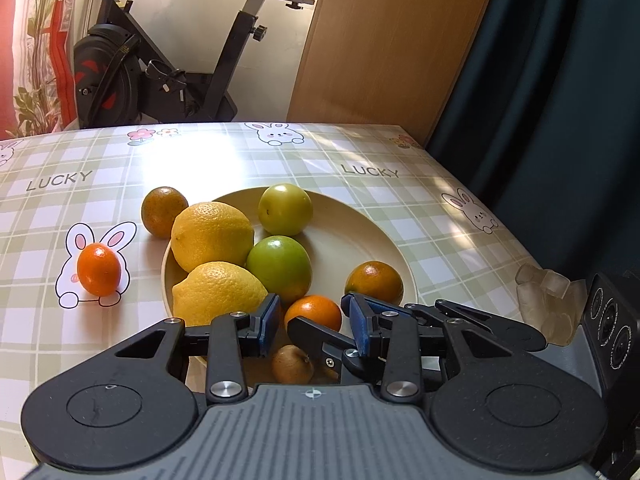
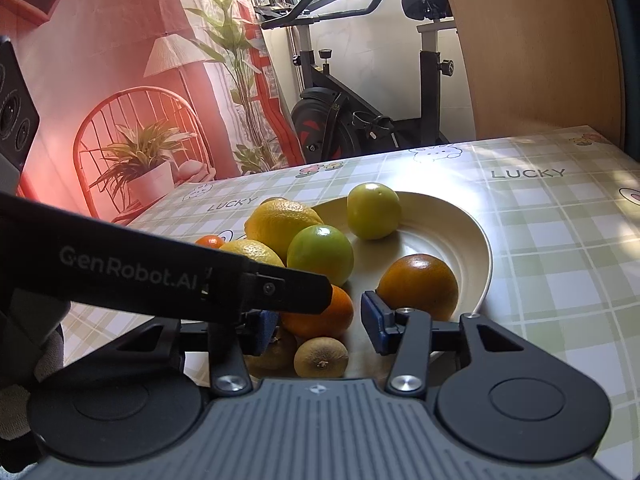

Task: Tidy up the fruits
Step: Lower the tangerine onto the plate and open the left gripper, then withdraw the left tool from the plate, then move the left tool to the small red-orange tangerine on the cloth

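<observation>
A small orange (image 1: pixel 314 312) (image 2: pixel 320 320) sits at the near rim of a cream plate (image 1: pixel 360 232) (image 2: pixel 460 232). My left gripper (image 1: pixel 314 302) has its blue pads against the orange's sides. In the right wrist view its finger (image 2: pixel 280 288) crosses over the orange. My right gripper (image 2: pixel 320 316) flanks the same orange, with a gap showing at its right pad. One of its fingers (image 1: pixel 316 340) lies in front of the orange. The plate also holds two lemons (image 1: pixel 212 236), two green fruits (image 1: pixel 279 266), a dark orange (image 1: pixel 374 282) and small brown fruits (image 2: pixel 320 356).
A bright small orange (image 1: pixel 99 275) and an orange-green fruit (image 1: pixel 164 211) lie on the checked tablecloth left of the plate. A gloved hand (image 1: pixel 548 300) holds the right gripper. An exercise bike (image 1: pixel 160 60), a wooden panel (image 1: pixel 392 40) and a dark curtain (image 1: pixel 560 80) stand behind the table.
</observation>
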Available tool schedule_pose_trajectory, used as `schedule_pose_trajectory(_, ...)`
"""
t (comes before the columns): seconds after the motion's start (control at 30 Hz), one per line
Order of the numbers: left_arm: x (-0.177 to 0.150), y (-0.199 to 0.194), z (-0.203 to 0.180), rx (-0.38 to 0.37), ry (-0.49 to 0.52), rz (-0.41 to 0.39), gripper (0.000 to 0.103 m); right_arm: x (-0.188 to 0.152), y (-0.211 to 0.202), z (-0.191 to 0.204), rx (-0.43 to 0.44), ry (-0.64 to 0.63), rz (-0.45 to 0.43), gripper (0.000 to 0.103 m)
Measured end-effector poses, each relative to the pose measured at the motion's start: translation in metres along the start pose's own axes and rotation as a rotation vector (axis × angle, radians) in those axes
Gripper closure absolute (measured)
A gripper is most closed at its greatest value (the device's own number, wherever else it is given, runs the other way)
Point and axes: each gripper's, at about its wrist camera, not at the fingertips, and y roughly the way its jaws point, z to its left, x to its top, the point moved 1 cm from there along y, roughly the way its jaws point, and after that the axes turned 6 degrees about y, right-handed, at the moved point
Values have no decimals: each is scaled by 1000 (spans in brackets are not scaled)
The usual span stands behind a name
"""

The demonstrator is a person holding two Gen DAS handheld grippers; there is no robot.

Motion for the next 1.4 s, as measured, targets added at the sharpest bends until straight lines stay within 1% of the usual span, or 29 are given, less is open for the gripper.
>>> schedule_pose_trajectory(0.27, -5, -27, 28, 32, -133, -82, 64, -3, -6, 5, 7, -34, -33, 54)
schedule_pose_trajectory(0.47, -10, -41, 53, 63, -194, -96, 64, -4, -12, 7, 7, -46, -68, 54)
schedule_pose_trajectory(0.53, -10, -46, 63, 77, -204, -100, 64, -5, -13, 9, -1, -54, -72, 54)
schedule_pose_trajectory(0.7, -7, -66, 91, 153, -223, -131, 64, -2, -13, 11, -33, -53, -70, 54)
schedule_pose_trajectory(0.8, -1, -72, 111, 193, -221, -134, 64, 3, -15, 16, -36, -38, -74, 54)
schedule_pose_trajectory(0.93, 8, -83, 130, 235, -196, -149, 64, 15, -16, 39, -10, -78, -101, 54)
schedule_pose_trajectory(1.1, 22, -91, 145, 227, -165, -165, 63, 23, 5, 73, 43, -142, -67, 54)
schedule_pose_trajectory(1.17, 23, -89, 150, 229, -150, -163, 62, 25, 16, 85, 67, -151, -48, 54)
schedule_pose_trajectory(1.23, 22, -87, 156, 218, -159, -161, 62, 25, 30, 98, 79, -170, -26, 54)
schedule_pose_trajectory(1.3, 18, -85, 163, 208, -179, -159, 62, 24, 48, 113, 72, -213, -5, 54)
schedule_pose_trajectory(1.4, 10, -83, 172, 223, -216, -164, 62, 21, 73, 129, 34, -275, 17, 54)
